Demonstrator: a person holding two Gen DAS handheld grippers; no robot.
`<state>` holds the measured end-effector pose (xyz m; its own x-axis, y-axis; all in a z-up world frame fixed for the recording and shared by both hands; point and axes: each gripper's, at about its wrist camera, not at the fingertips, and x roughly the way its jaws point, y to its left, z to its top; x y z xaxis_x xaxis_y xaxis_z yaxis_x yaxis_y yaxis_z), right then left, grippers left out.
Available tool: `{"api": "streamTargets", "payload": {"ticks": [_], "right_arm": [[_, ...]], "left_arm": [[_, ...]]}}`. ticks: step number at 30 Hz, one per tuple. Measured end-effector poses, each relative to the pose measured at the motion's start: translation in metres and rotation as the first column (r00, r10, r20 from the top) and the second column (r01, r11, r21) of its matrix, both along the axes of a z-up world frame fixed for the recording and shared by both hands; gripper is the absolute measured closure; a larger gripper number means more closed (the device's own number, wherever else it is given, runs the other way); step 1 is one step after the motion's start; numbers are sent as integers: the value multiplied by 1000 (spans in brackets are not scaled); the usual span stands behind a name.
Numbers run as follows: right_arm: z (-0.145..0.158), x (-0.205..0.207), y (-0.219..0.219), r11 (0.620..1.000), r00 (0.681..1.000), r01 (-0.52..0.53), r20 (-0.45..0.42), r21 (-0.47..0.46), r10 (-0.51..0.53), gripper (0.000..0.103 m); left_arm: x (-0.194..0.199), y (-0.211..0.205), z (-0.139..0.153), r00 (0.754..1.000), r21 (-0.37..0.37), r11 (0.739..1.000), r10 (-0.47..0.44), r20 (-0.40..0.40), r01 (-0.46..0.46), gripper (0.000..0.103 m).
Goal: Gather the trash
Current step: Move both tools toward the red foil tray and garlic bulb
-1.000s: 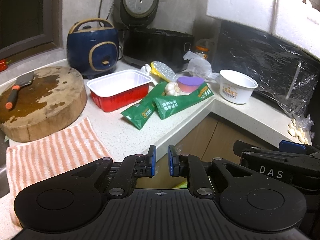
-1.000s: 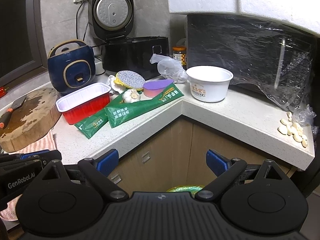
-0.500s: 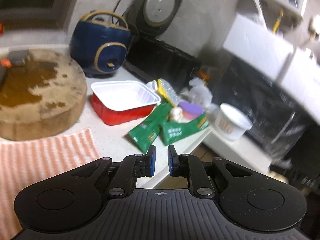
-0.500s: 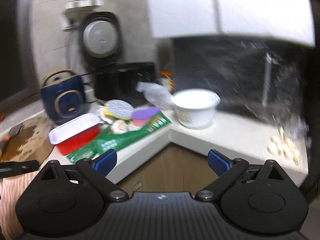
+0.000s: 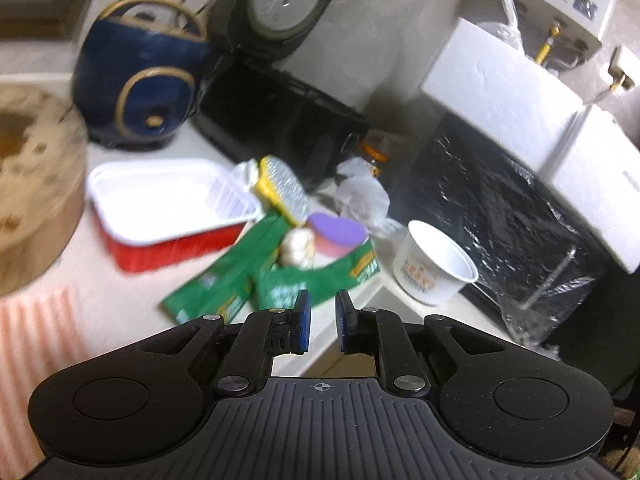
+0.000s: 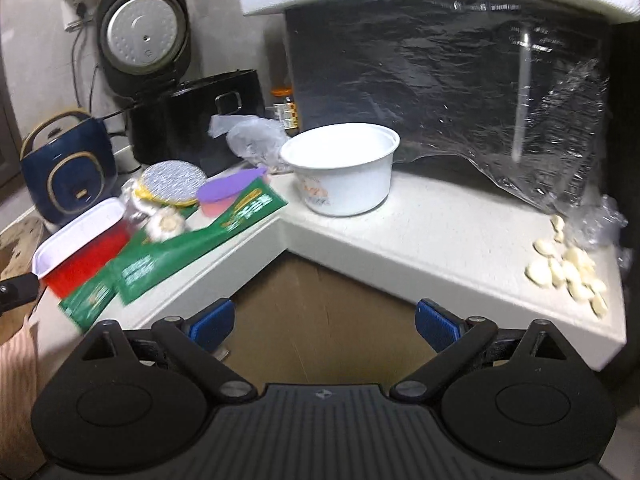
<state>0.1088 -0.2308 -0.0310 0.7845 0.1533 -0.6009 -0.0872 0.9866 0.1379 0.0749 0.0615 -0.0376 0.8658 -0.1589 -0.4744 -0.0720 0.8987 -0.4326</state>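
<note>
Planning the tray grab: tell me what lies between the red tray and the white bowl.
Two green packets, a garlic bulb and a purple lid lie between tray and bowl, per the right wrist view.

Two green wrappers (image 6: 188, 256) lie flat, overlapping at bench corner; red tray (image 6: 80, 240) empty beside them; white bowl (image 6: 344, 172) upright, empty.

green packets (image 6: 172, 264), print blurred, nothing legible

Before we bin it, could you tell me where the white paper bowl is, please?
In the right wrist view the white paper bowl stands upright near the counter's inner corner, right of the green packets.
</note>
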Motion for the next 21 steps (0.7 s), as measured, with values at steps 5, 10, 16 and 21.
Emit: {"api": "streamTargets", "payload": {"ticks": [5, 10, 16, 21], "right_arm": [[-7, 47, -16, 996, 996, -90, 11, 11, 90, 6], [-11, 78, -2, 972, 973, -232, 5, 34, 232, 6], [-14, 81, 26, 941, 942, -336, 1, 30, 336, 6], [-14, 70, 44, 943, 943, -330, 18, -45, 331, 6]], "left_arm": [[34, -19, 1, 994, 88, 993, 84, -66, -78, 88], [47, -30, -2, 994, 144, 989, 55, -89, -42, 87], [77, -16, -10, 985, 194, 979, 85, -148, -56, 87], [84, 12, -15, 978, 196, 974, 144, -152, -113, 87]]}}
